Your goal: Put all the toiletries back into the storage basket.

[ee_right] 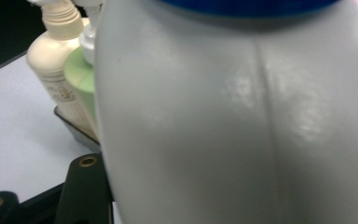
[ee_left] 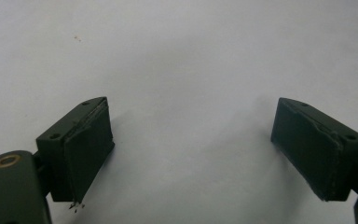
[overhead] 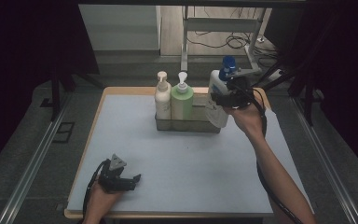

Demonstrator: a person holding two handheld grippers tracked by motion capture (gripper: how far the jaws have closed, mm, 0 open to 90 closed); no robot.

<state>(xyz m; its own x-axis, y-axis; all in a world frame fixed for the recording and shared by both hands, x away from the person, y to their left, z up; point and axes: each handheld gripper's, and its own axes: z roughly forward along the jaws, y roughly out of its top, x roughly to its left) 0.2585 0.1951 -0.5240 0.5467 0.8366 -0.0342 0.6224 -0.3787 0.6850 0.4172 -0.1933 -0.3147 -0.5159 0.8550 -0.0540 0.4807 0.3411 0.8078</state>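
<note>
The right gripper (overhead: pixel 227 99) is clamped on the white bottle with the blue cap (overhead: pixel 218 95) and holds it off the table, tilted, at the right end of the metal tray (overhead: pixel 186 125); the bottle's base hangs at about the level of the tray's right rim. In the right gripper view the bottle's smooth, glossy wall (ee_right: pixel 242 121) stands directly in front of the camera, and one black jaw lies against its lower left side. Judged risk one: the wall is curved and slick, so a grip set high on the body may let the bottle rotate or slide downward. Judged risk two: with the bottle tilted, its base may catch the tray rim on the way down and tip or shift the tray. Judged risk three: the green bottle (overhead: pixel 182 100) stands just beside the free slot, with the cream bottle (overhead: pixel 162 98) touching it on the far side; a sideways approach could knock both pump heads. These two bottles and the rim are the obstacles. The left gripper (overhead: pixel 131 179) rests near the front left of the table (overhead: pixel 177 163) with its jaws wide apart and nothing between them, well clear of the tray.
</note>
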